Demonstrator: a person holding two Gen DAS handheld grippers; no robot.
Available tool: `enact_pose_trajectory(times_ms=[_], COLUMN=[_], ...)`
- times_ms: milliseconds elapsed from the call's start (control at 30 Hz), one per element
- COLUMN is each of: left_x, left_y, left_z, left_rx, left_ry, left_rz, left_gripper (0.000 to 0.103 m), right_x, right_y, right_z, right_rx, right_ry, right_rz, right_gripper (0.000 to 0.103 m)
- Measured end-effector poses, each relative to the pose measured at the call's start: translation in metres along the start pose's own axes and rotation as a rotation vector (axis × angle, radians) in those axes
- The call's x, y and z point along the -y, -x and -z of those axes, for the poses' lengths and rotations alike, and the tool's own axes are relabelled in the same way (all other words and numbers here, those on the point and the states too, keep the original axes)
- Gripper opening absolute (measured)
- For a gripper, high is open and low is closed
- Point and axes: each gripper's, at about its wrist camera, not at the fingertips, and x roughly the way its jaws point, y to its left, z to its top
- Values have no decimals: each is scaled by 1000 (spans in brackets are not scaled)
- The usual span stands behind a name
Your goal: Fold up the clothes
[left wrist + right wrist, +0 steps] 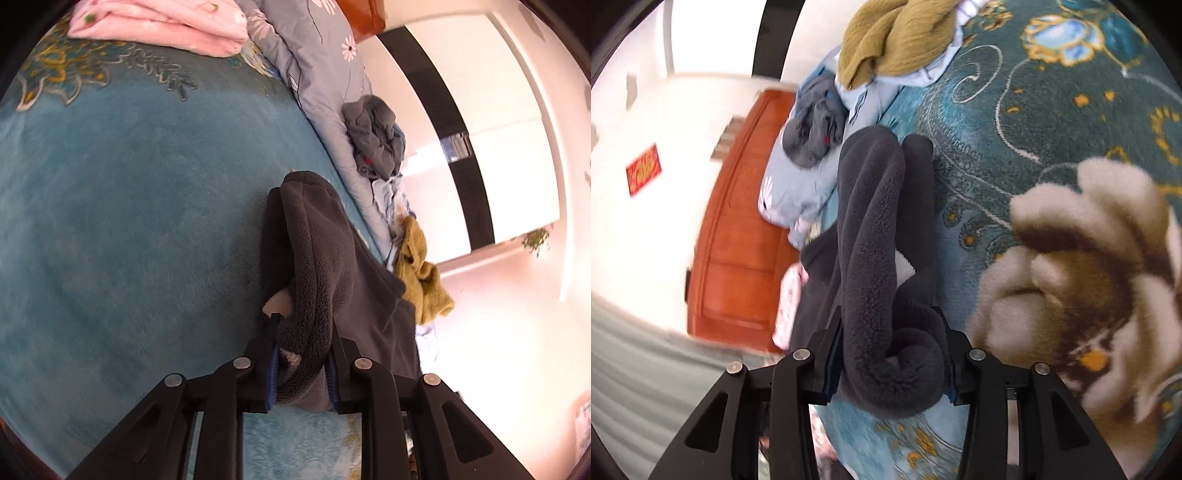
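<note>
A dark grey fleece garment [325, 258] with a pale lining hangs in thick folds over the teal blanket [129, 221] on the bed. My left gripper [301, 373] is shut on one bunched edge of it. In the right wrist view the same fleece garment [875, 229] runs away from my right gripper [890, 369], which is shut on another rolled edge. Both views are tilted sideways.
A folded pink blanket [162, 22] lies at the far end. A grey floral quilt [314, 62] runs along the bed's side, with a crumpled grey garment [376, 136], a mustard sweater [421, 273] and pale blue clothes on it. A wooden headboard [738, 229] stands behind.
</note>
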Motion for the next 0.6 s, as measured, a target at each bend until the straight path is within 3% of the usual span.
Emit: enact_pose_trajectory(times_ms=[67,167,300,400,533,600], left_x=[-4,-9,1,9,14,14], left_y=[4,8,-14,-40,-67,-77], left_z=[-7,-23,-54,-74,-90,-93], left_rx=[-7,1,-15,-37,-95,-116], left_ry=[-30,-30,-50,-53,-30,-24], left_rz=[-22,-38,-81,-64,-17,-28], left_gripper=[47,61,61,60,61,61], right_x=[0,-2,-9,-12,-12,-8], right_y=[12,36,32,-1,-43,-57], right_z=[-3,-12,-46,-82,-121,-131], right_rx=[-17,32,82,43,-20,-48], right_ry=[51,135,180,154,128,104], right_rz=[49,131,155,78,66,71], right_gripper=[46,46,49,49,49,49])
